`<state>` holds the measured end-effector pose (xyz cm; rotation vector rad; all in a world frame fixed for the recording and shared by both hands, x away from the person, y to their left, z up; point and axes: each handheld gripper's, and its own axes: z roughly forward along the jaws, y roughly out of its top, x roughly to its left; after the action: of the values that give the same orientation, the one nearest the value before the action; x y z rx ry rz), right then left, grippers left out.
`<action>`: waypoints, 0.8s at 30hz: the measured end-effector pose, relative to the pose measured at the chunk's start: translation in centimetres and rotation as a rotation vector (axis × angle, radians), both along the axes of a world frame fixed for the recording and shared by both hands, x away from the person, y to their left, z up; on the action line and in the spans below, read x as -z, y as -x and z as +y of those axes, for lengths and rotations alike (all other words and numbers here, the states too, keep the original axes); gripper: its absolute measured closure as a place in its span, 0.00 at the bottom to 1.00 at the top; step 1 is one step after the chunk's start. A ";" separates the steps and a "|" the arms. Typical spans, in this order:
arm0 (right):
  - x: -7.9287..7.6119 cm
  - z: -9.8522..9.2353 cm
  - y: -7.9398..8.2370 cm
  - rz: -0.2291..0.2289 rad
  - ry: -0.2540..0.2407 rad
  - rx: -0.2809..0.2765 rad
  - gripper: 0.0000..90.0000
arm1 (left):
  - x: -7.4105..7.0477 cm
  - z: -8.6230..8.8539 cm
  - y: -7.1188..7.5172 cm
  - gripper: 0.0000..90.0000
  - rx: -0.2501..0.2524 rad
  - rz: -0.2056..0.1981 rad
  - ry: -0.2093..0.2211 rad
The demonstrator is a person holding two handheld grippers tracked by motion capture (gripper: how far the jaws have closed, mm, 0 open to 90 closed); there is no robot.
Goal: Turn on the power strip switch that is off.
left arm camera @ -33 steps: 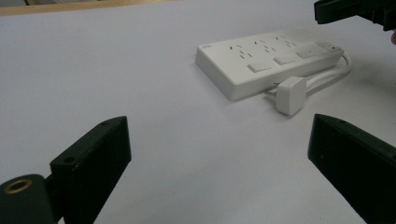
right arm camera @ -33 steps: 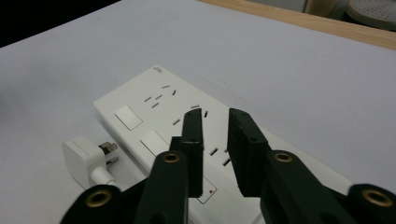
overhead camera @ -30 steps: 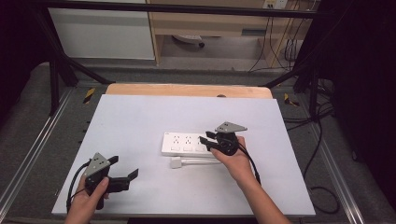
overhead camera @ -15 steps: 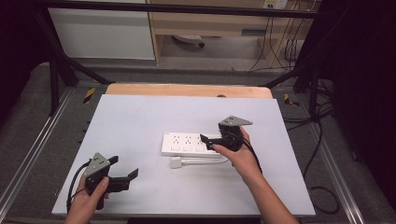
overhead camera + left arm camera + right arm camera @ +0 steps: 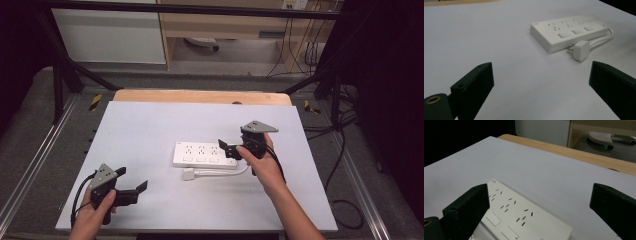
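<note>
High view: power strip (image 5: 206,155) mid-table (image 5: 150,125), right gripper (image 5: 229,148) jaws spread above.

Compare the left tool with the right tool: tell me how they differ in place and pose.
The left tool sits low at the table's near left corner, far from the power strip; the right tool hovers at the strip's right end. A grey plate tops each, tilted on the left tool, nearly level on the right tool. The right tool's jaws have just been opening, with nothing between them. Both are open, empty and hand-held.
</note>
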<state>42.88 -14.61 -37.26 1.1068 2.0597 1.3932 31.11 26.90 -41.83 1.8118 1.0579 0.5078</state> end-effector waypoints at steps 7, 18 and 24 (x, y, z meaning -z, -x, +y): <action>-1.3 -1.5 0.4 -0.031 -0.021 0.015 0.04 | 0.0 0.0 0.0 0.07 0.003 -0.003 0.001; -2.7 -4.4 1.5 -0.071 -0.058 0.051 0.05 | -0.1 0.2 0.1 0.07 -0.002 -0.005 0.007; -3.2 -5.9 2.2 -0.096 -0.072 0.069 0.05 | -0.1 0.3 0.1 0.07 -0.003 -0.008 0.006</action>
<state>40.73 -20.55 -34.08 1.1070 1.9007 1.4680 31.03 27.20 -41.69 1.8012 1.0559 0.5129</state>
